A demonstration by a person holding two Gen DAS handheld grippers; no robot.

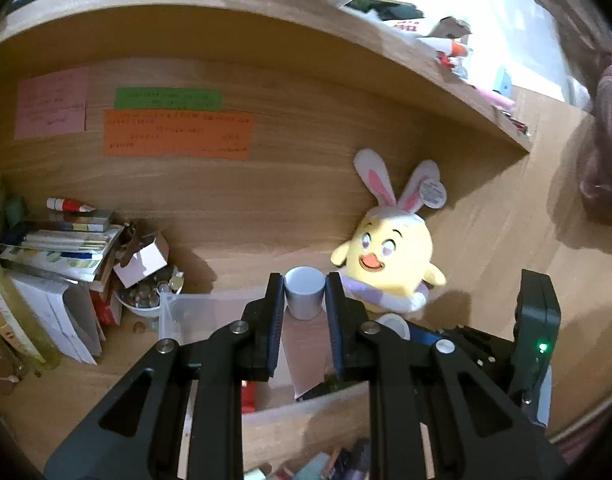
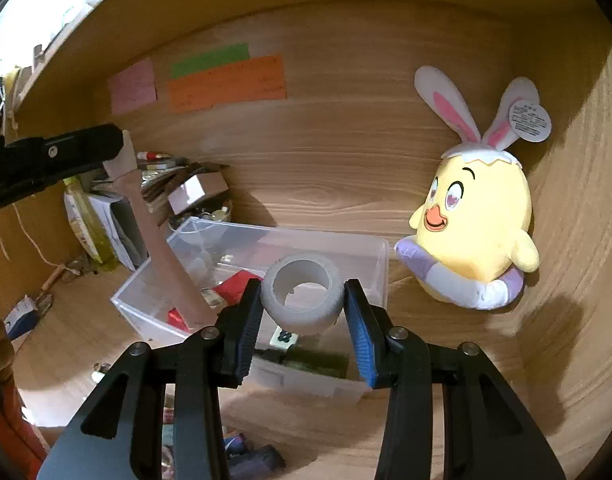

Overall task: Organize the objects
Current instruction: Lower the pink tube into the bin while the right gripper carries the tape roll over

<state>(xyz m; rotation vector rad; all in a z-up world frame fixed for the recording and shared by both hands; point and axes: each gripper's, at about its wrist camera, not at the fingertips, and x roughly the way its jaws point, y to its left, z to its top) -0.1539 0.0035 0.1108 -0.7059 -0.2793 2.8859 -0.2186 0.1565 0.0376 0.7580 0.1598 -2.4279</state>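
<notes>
Over a clear plastic storage box (image 2: 379, 264) on a wooden desk, two black handheld grippers each clamp an object.

Nearest, the right gripper (image 2: 304, 312) pinches a pale grey ribbed ring-shaped roll (image 2: 302, 296) between its blue-padded jaws, directly above the box. The left gripper (image 1: 304, 294) squeezes a small grey tapered cylinder with a white top (image 1: 304, 296), a flat pinkish-brown card strip (image 2: 166, 256) slanting from it into the box. Beyond, a yellow plush chick with white rabbit ears (image 2: 475, 236) leans against the woodgrain back panel, beneath pink, green and orange paper notes (image 2: 226, 82).
</notes>
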